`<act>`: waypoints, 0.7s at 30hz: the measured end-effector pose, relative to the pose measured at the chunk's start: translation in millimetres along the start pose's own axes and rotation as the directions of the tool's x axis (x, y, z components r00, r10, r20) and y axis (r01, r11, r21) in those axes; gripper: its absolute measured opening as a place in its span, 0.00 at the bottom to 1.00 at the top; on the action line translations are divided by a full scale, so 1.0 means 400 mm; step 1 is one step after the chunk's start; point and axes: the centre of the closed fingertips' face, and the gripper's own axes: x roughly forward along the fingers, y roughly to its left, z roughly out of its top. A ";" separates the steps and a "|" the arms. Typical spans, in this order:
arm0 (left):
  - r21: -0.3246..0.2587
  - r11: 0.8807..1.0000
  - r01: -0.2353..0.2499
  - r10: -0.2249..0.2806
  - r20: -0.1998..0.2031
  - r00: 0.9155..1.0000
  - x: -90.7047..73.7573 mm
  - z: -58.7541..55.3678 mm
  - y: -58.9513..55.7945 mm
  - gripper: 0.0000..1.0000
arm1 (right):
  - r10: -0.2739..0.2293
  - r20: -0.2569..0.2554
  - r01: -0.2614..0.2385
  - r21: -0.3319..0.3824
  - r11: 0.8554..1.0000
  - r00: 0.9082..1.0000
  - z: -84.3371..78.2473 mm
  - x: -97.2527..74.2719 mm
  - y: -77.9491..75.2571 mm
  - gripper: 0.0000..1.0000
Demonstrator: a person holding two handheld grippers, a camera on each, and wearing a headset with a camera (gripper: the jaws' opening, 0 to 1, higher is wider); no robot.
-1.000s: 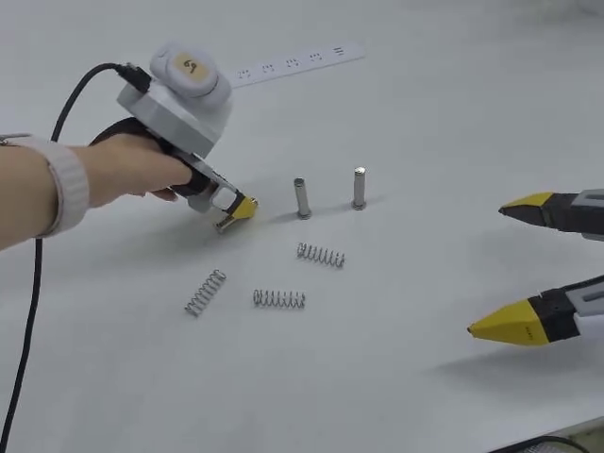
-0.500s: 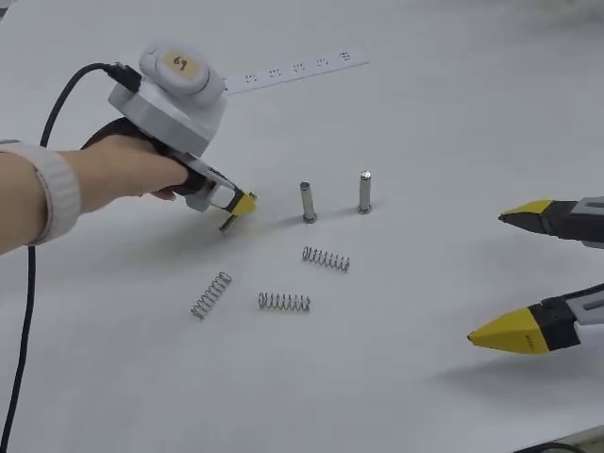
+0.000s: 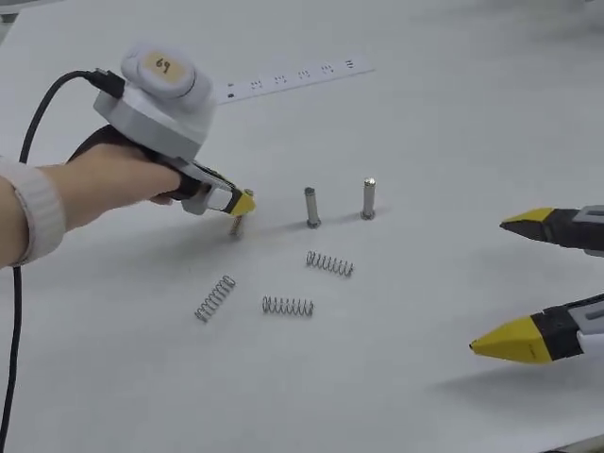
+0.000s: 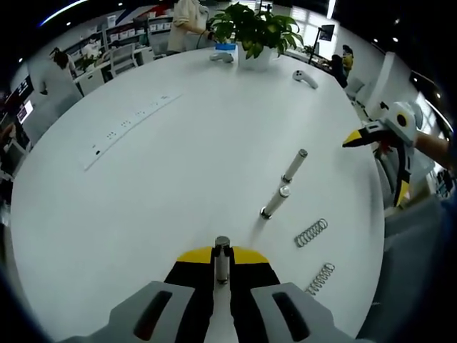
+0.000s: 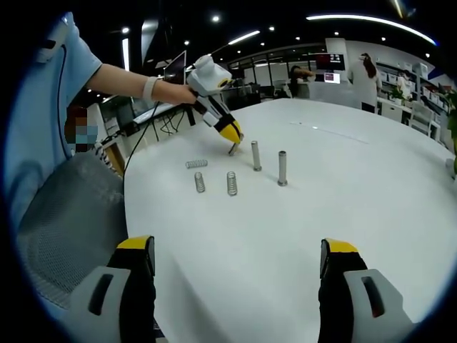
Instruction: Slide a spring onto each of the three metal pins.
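My left gripper (image 3: 242, 204) is shut on a short metal pin (image 3: 237, 226), whose lower end rests on the white table (image 3: 425, 123); it stands close to upright. In the left gripper view the pin (image 4: 222, 259) sits between the yellow tips of the gripper (image 4: 222, 254). Two more pins (image 3: 311, 207) (image 3: 368, 198) stand upright to its right. Three springs lie flat in front of them: one (image 3: 329, 263) nearest the pins, one (image 3: 287, 306) in the middle, one (image 3: 215, 297) to the left. My right gripper (image 3: 489, 285) hovers open at the right, away from everything, with nothing between its jaws (image 5: 235, 250).
A white power strip (image 3: 293, 77) lies at the back of the table. A black cable (image 3: 28, 208) trails from the left gripper across the table's left side. A potted plant (image 4: 253, 32) stands at the far edge in the left gripper view.
The left gripper has lifted a little and swung the held pin from a slant to nearly upright. The right gripper has barely moved. The head camera has shifted slightly.
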 end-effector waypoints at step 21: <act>-0.053 0.999 -0.005 0.009 0.084 0.996 -0.016 -0.003 -0.013 0.00 | 0.004 -0.002 -0.004 -0.006 1.000 1.000 0.003 0.004 0.010 0.95</act>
